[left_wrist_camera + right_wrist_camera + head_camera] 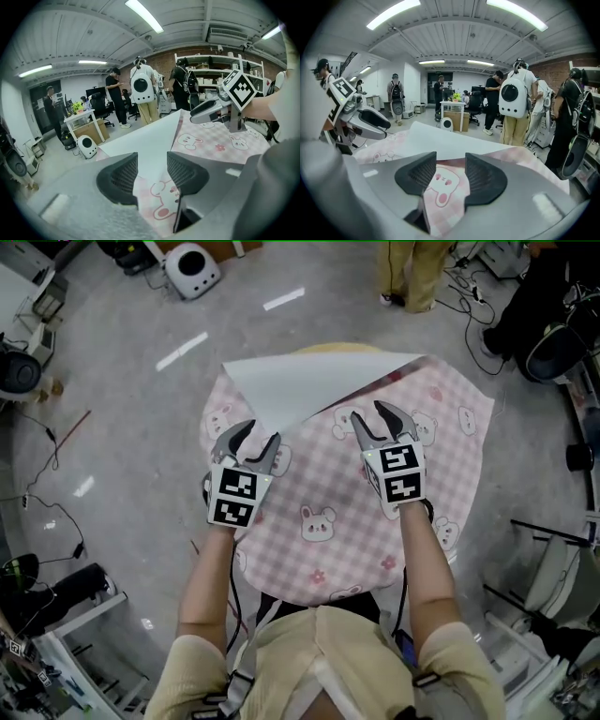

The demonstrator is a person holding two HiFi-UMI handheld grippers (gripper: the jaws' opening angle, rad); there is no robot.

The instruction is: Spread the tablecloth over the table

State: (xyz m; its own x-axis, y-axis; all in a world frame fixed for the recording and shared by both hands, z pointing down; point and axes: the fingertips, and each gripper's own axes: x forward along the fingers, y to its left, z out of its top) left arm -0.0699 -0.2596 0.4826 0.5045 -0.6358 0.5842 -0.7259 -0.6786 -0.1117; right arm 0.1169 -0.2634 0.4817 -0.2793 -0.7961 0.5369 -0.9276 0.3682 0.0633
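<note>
"Pink checked bunny-print tablecloth [375, 521], where is it?"
"Draped over the round tan worktop [336, 349], far corner folded back, white underside up."
"And the grippers?"
"Left hand-held gripper [260, 435] and right hand-held gripper [367, 414] hover over it, jaws wide apart, gripping nothing."

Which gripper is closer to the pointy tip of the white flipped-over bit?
The left gripper. The white flap comes to a point right beside its open jaws. The right gripper sits farther off, over the pink tablecloth.
</note>
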